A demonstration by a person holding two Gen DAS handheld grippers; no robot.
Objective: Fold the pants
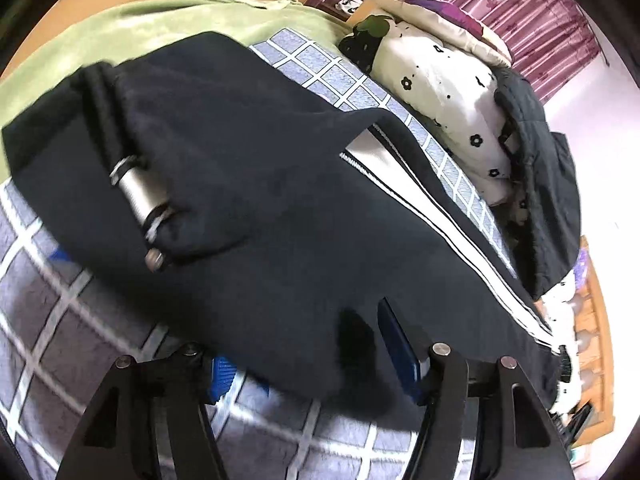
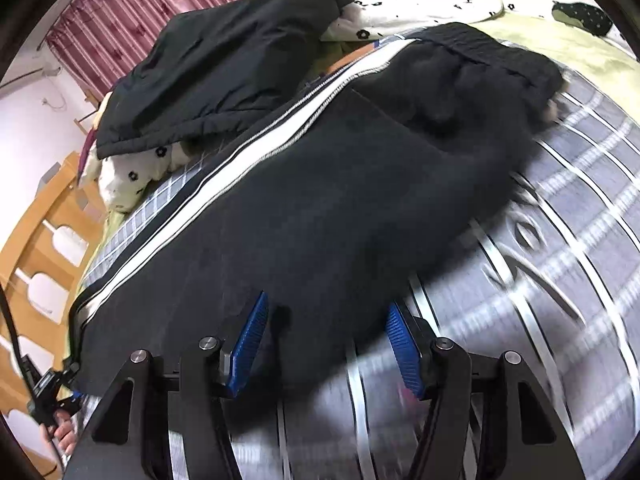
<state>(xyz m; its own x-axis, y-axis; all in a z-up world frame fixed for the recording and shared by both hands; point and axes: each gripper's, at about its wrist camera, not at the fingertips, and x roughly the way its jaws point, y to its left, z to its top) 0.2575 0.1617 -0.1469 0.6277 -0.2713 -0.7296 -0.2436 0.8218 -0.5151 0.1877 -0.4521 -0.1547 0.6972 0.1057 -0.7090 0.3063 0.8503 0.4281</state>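
On the grey checked bedsheet, the black white-striped fleece pants are lying doubled lengthwise; we are holding left gripper and right gripper apart at the near edge, probably readying another fold.

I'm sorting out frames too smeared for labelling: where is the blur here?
Right wrist view: the checked sheet at lower right is streaked by motion, the pants sharper. Left wrist view: milder smear on the sheet and the metal drawstring tip; fisheye bends both.
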